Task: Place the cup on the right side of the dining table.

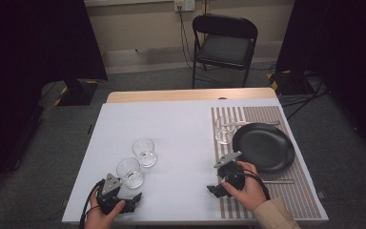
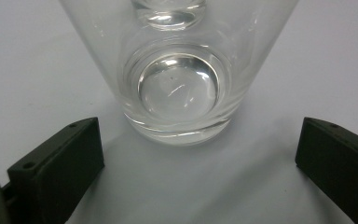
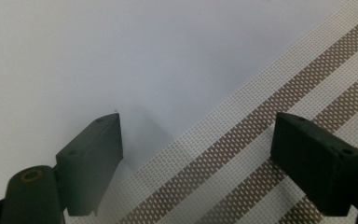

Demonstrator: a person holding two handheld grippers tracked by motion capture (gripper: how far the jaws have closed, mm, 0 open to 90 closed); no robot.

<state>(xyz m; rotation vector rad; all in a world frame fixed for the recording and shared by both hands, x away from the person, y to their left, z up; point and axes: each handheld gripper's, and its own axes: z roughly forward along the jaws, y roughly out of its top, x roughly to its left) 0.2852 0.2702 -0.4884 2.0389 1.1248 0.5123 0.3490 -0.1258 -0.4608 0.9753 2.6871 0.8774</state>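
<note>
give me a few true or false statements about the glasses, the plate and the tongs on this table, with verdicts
1. The left tongs are open with the near glass just ahead of them. True.
2. The right tongs are shut on a fork. False: they are open and hold nothing, over the edge of the striped placemat.
3. The black plate lies on the placemat. True.
4. All three glasses stand on the placemat. False: two stand on the white table; one glass is on the placemat.
</note>
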